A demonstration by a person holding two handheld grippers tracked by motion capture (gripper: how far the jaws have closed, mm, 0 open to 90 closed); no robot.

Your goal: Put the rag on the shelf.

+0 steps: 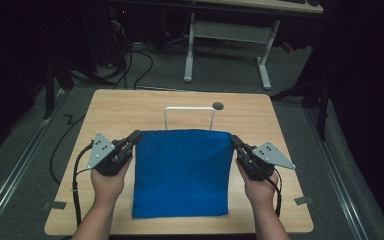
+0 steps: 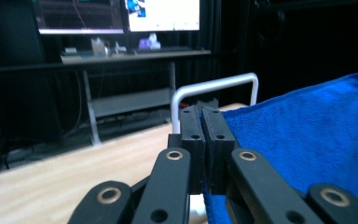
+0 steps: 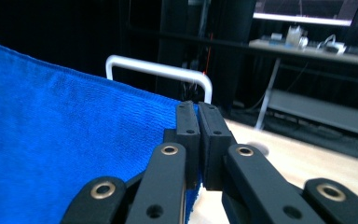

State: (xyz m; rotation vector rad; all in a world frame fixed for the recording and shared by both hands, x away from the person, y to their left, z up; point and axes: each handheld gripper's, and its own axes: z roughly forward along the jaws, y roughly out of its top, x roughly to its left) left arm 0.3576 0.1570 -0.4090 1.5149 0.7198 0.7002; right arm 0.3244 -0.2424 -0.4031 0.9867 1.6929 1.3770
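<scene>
The blue microfibre cloth (image 1: 181,172) hangs stretched between your two grippers, its top edge lifted off the wooden table (image 1: 130,107) and running level just in front of the white metal rail (image 1: 189,111). Its lower edge trails down toward your side of the table, near the front edge. From above it reads as one flat sheet, slightly narrower at the bottom than at the top.

Your left gripper (image 1: 136,136) has the top left corner pinched, jaws pressed together on the fabric; in the left gripper view you see the two black pads (image 2: 204,135) clamped tight, with the cloth (image 2: 307,140) spreading away to the right and a bit of its edge poking out below. Your right gripper (image 1: 235,140) mirrors it on the top right corner, jaws closed on the cloth; in the right gripper view the pads (image 3: 198,135) meet with blue (image 3: 65,140) running off to the left.

Both of your hands (image 1: 109,182) come in from the bottom, wrists roughly straight, forearms angled slightly inward, each gripper pointing forward and in toward the cloth's corners. Your right hand (image 1: 261,190) sits level with the left, well apart from it, the whole cloth between them.

Beyond the rail there's a small dark round mark (image 1: 218,105) on the tabletop, and past the table a white-legged desk (image 1: 227,35) on the grey floor.
</scene>
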